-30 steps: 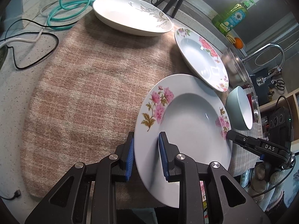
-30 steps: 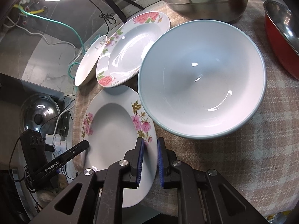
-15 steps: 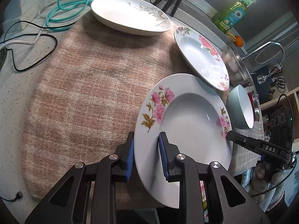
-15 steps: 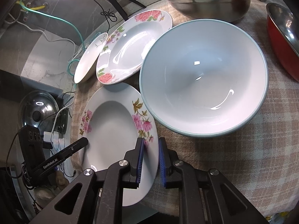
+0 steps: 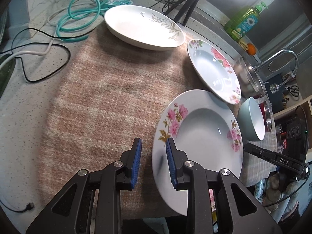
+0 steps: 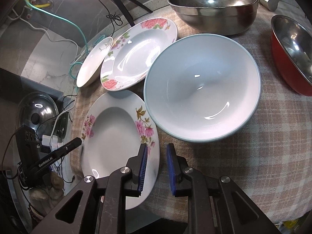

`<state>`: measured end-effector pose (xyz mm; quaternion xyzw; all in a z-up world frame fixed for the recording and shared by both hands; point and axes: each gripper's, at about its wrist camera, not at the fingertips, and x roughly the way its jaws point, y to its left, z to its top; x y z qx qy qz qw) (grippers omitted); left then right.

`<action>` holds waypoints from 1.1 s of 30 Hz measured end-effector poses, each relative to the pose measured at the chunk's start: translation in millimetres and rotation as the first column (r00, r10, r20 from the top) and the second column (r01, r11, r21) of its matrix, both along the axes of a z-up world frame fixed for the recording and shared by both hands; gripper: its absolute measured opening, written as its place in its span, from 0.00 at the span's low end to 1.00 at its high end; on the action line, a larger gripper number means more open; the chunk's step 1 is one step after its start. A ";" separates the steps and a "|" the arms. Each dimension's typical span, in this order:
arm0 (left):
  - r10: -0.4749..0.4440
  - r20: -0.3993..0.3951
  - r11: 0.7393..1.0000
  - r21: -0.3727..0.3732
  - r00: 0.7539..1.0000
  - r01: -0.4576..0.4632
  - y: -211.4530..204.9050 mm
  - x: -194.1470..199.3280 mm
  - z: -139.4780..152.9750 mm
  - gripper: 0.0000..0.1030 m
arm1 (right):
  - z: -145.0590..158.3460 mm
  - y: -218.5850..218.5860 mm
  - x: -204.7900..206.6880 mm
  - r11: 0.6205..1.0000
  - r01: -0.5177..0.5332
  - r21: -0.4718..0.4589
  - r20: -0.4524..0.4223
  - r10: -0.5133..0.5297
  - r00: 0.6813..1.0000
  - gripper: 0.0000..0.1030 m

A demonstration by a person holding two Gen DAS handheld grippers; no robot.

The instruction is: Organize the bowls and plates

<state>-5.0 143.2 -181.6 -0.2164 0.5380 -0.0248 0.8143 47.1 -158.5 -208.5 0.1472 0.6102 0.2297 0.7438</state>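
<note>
Both the left gripper [image 5: 153, 162] and right gripper [image 6: 156, 167] have released the floral plate [image 5: 202, 134], whose rim sits between their parted pads, leaving it set down at six o'clock of the second plate [image 6: 139, 53].

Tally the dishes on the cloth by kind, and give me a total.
Pink-flowered plates: 2
White plate with a gold sprig: 1
White bowl with a grey-blue outside: 1
Bare steel bowl: 1
Steel bowl with a red outside: 1
Total: 6
</note>
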 end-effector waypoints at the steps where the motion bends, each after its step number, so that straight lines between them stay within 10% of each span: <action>1: 0.003 0.002 1.000 0.000 1.000 -0.003 0.9 -0.9 1.3 0.23 | 0.9 -0.1 -0.8 1.000 -0.002 -0.003 0.001 0.002 1.000 0.18; 33: -0.043 0.109 0.998 0.039 0.993 0.039 -8.9 -3.3 45.8 0.29 | 55.4 -7.3 -11.7 0.999 -0.005 -0.036 0.147 0.011 0.989 0.34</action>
